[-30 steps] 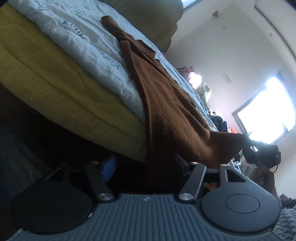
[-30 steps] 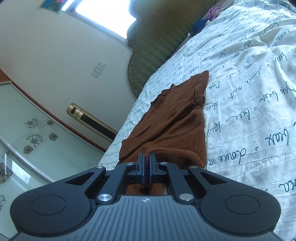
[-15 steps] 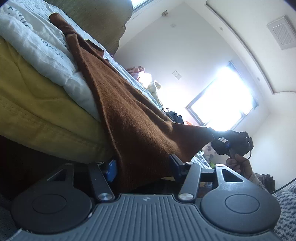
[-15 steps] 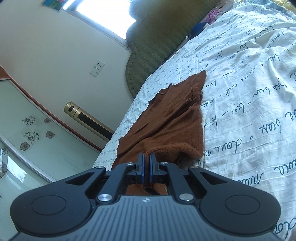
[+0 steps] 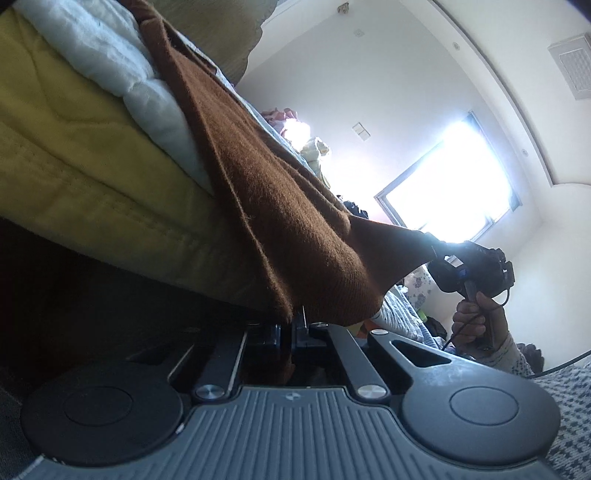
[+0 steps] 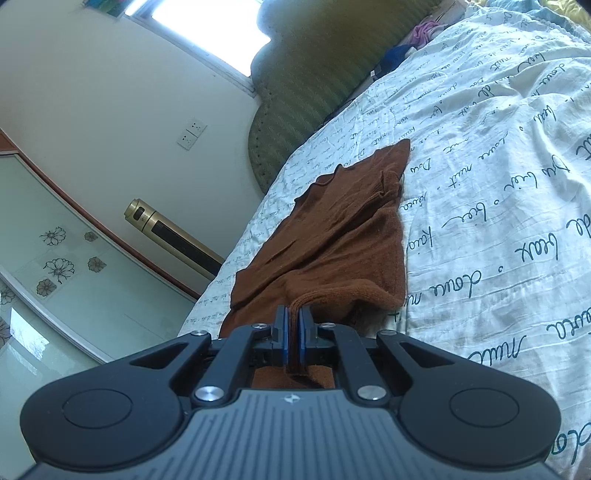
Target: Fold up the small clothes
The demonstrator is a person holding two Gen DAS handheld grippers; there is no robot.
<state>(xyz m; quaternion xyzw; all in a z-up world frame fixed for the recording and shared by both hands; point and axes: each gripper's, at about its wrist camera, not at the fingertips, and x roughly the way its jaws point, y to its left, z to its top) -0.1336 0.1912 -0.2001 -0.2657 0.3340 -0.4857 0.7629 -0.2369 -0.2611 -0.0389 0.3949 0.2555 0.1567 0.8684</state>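
Observation:
A brown knit garment (image 6: 332, 236) lies lengthwise on the white printed bedspread (image 6: 498, 184), its near hem hanging over the bed's edge. In the left wrist view the same brown garment (image 5: 280, 206) drapes down the bed's side, and my left gripper (image 5: 287, 325) is shut on its lower hem. My right gripper (image 6: 293, 325) is shut on the other hem corner, with fabric pinched between its blue pads (image 6: 281, 328). The left wrist view also shows the right gripper (image 5: 469, 269) at the far corner, held by a person's hand (image 5: 476, 317).
A yellow mattress side (image 5: 74, 155) and dark space beneath the bed sit left of my left gripper. A green padded headboard (image 6: 314, 74) stands at the bed's far end with small clothes (image 6: 424, 29) piled near it. A gold cylinder (image 6: 166, 229) stands by the wall.
My left gripper came down and in toward the hanging hem, and its jaws went from wide open to shut on the fabric. The right gripper kept its grip and barely moved.

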